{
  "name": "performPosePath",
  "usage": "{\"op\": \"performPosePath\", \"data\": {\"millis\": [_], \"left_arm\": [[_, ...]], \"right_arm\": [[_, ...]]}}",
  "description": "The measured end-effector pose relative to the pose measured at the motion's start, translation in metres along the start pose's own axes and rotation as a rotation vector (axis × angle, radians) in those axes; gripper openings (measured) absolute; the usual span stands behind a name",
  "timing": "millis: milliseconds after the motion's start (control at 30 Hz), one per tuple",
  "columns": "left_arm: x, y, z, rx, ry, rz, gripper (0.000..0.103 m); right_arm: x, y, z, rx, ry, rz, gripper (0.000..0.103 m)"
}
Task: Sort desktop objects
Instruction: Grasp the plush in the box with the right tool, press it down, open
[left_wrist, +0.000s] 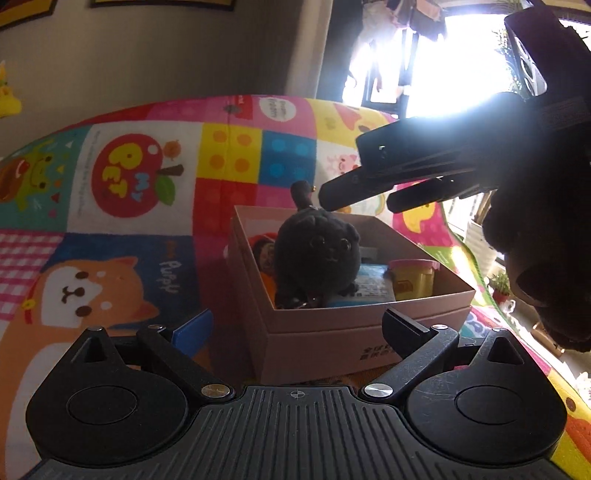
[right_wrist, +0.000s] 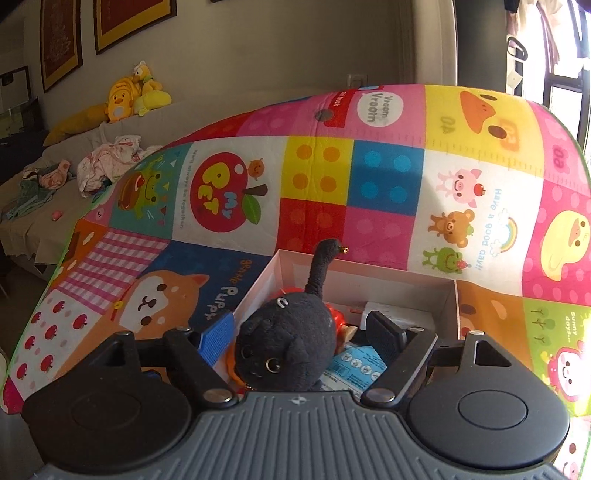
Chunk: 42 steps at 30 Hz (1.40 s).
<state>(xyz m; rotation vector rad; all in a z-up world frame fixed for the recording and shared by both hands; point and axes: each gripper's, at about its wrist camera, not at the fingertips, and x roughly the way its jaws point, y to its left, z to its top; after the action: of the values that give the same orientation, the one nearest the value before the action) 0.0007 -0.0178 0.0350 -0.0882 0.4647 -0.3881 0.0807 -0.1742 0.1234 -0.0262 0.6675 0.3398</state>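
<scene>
The left gripper (left_wrist: 299, 328) stood with its jaws wide apart and nothing between them, just short of the near wall of a cardboard box (left_wrist: 332, 325) on a bright patchwork mat (left_wrist: 147, 206). The right gripper (right_wrist: 299, 332) reached in over the box from the other side, its jaws parted around a black plush cat (right_wrist: 291, 350) without pressing on it. In the left wrist view the right gripper's fingers hung just above the cat's head, against strong window glare. The cat sat upright inside the box, its tail (right_wrist: 319, 269) rising above the far rim. It hid much of what lay behind it: something red and orange (left_wrist: 264, 247), a blue-and-white packet (right_wrist: 354, 365) on the box floor, and a small yellow tub with a pink lid (left_wrist: 413, 278) in the corner. Beyond the mat, a sofa (right_wrist: 44, 206) held crumpled clothes and yellow plush toys (right_wrist: 133, 98), under framed pictures.
</scene>
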Motion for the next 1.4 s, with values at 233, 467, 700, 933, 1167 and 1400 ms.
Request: {"op": "performPosePath", "data": {"millis": [233, 467, 700, 933, 1167, 1400], "left_arm": [[0.0, 0.006, -0.004, -0.008, 0.014, 0.004, 0.101], [-0.004, 0.011, -0.002, -0.06, 0.005, -0.028, 0.101], [-0.002, 0.014, -0.002, -0.07, 0.01, -0.017, 0.102], [0.0, 0.013, -0.003, -0.063, 0.016, -0.018, 0.102], [0.0, 0.013, -0.003, -0.068, 0.017, -0.012, 0.102], [-0.001, 0.015, -0.002, -0.08, 0.014, -0.011, 0.102]], "right_arm": [[0.048, 0.016, -0.004, 0.012, 0.105, -0.061, 0.066], [0.043, -0.031, 0.012, 0.303, 0.126, 0.201, 0.064], [0.034, -0.066, 0.008, 0.313, 0.042, 0.033, 0.07], [-0.004, -0.057, 0.015, 0.094, -0.113, -0.229, 0.071], [0.009, -0.034, 0.011, 0.044, -0.07, -0.181, 0.084], [0.05, -0.06, 0.005, 0.078, -0.002, -0.255, 0.085]]}}
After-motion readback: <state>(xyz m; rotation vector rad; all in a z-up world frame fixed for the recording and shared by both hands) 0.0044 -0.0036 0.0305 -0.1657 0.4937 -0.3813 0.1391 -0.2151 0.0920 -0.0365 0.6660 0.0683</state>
